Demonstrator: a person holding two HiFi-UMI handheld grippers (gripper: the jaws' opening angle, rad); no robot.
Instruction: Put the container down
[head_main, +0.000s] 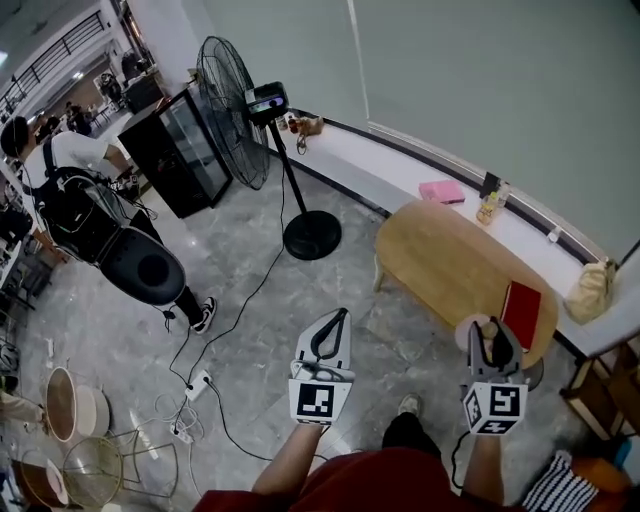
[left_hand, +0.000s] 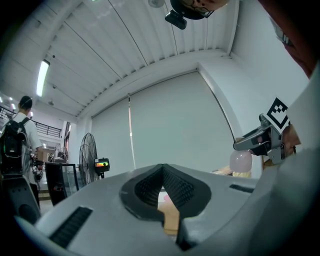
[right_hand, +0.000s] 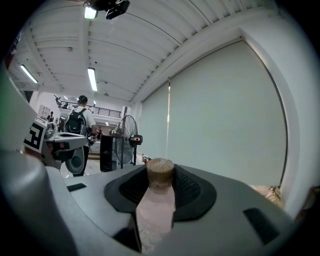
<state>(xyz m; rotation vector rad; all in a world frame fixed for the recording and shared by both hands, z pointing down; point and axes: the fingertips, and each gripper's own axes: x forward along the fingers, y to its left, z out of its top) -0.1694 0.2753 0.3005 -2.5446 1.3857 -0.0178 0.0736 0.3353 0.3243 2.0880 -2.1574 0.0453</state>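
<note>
The container (right_hand: 152, 215) cork (right_hand: 160, 172) shows in right gripper view, not left.

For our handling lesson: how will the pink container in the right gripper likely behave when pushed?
The container looks taller than wide, so it probably tips easily. Its translucent pink wall suggests glass or plastic: likely stiff, possibly fragile and slippery.

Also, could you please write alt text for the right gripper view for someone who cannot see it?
The right gripper is shut on a pale pink container with a brown cork-like lid. Behind it are a large pale blind, a standing fan and a person with a backpack; the left gripper shows at the left edge.
</note>
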